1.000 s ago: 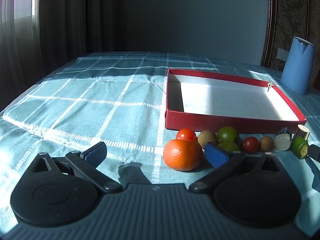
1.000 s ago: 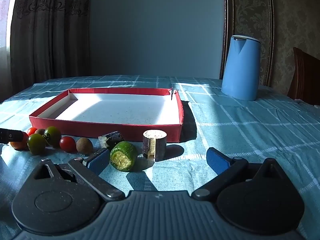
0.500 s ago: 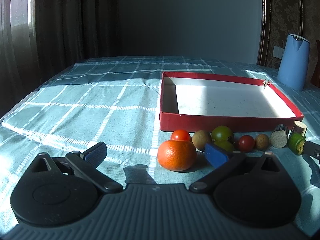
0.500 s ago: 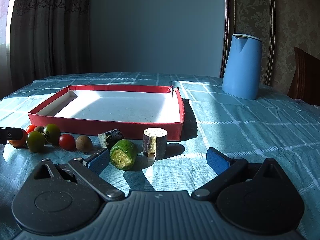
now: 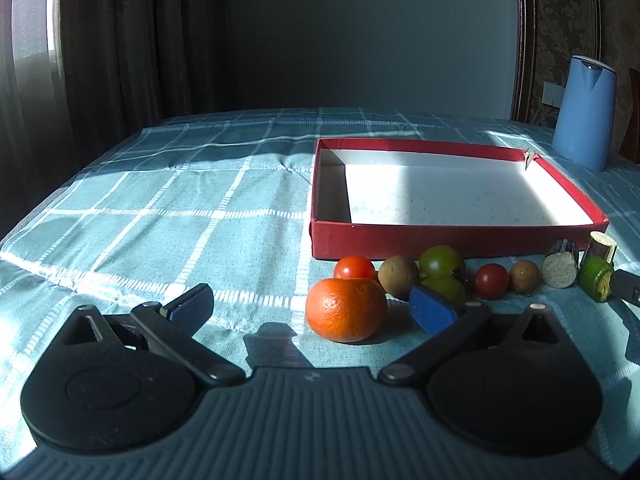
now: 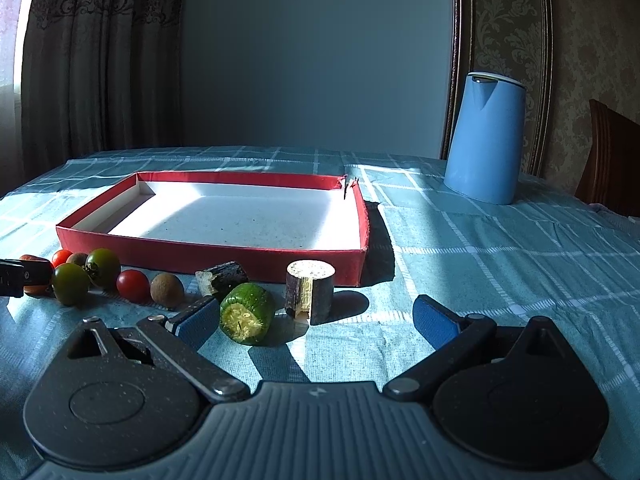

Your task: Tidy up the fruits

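Observation:
An empty red tray (image 5: 440, 240) (image 6: 200, 254) lies on the checked cloth. Before its near wall runs a row of produce: an orange (image 5: 346, 309), red tomatoes (image 5: 354, 267) (image 6: 133, 285), green tomatoes (image 5: 441, 261) (image 6: 71, 283), brown round fruits (image 5: 399, 276) (image 6: 167, 289), cut stem pieces (image 6: 310, 291) (image 6: 222, 275) and a green cut piece (image 6: 247, 313). My left gripper (image 5: 312, 308) is open, with the orange between its fingers, nearer the right one. My right gripper (image 6: 316, 318) is open, with the green piece by its left finger.
A blue kettle (image 6: 484, 138) (image 5: 584, 112) stands at the back right of the table. A wooden chair (image 6: 612, 156) is at the far right. Curtains hang at the left. The cloth's left edge falls away at the left of the left wrist view.
My left gripper has shifted a little to the left and levelled, so the orange and the tray sit further right in its view. My right gripper has barely moved.

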Demonstrator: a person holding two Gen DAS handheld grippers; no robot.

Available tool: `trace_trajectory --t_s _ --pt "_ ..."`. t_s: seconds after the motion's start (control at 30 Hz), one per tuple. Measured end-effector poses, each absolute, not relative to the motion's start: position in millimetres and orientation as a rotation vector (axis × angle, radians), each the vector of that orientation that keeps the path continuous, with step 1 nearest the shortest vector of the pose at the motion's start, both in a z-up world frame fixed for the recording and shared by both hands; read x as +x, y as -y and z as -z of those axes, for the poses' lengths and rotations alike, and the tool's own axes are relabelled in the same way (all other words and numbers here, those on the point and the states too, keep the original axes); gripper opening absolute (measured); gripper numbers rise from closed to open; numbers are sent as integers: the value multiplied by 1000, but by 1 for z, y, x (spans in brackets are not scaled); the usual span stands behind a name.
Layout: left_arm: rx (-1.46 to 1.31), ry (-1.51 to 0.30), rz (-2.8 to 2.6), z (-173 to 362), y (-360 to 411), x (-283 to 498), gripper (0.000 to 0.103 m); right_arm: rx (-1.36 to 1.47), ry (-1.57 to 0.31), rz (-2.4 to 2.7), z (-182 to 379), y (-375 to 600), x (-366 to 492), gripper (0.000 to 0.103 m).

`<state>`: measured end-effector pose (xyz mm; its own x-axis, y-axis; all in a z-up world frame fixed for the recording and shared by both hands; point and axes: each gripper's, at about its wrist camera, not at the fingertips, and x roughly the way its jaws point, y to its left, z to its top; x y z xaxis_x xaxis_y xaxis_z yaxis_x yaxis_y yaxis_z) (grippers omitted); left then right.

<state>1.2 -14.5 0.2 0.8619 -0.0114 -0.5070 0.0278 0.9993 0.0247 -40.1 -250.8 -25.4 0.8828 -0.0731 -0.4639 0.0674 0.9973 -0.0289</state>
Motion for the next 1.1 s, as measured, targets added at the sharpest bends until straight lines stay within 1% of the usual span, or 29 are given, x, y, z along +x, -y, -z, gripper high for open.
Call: trace_trajectory --t_s 0.6,0.9,1.03,1.1 --pt "27 -514 17 3 14 3 103 -12 -493 68 27 252 -38 103" --pt "83 -476 43 4 13 7 103 5 -492 88 26 259 -37 103" --pt "64 -516 80 6 13 11 87 23 -495 83 27 263 -36 103" --pt "64 -524 86 8 13 11 85 20 -501 78 28 262 -35 103"
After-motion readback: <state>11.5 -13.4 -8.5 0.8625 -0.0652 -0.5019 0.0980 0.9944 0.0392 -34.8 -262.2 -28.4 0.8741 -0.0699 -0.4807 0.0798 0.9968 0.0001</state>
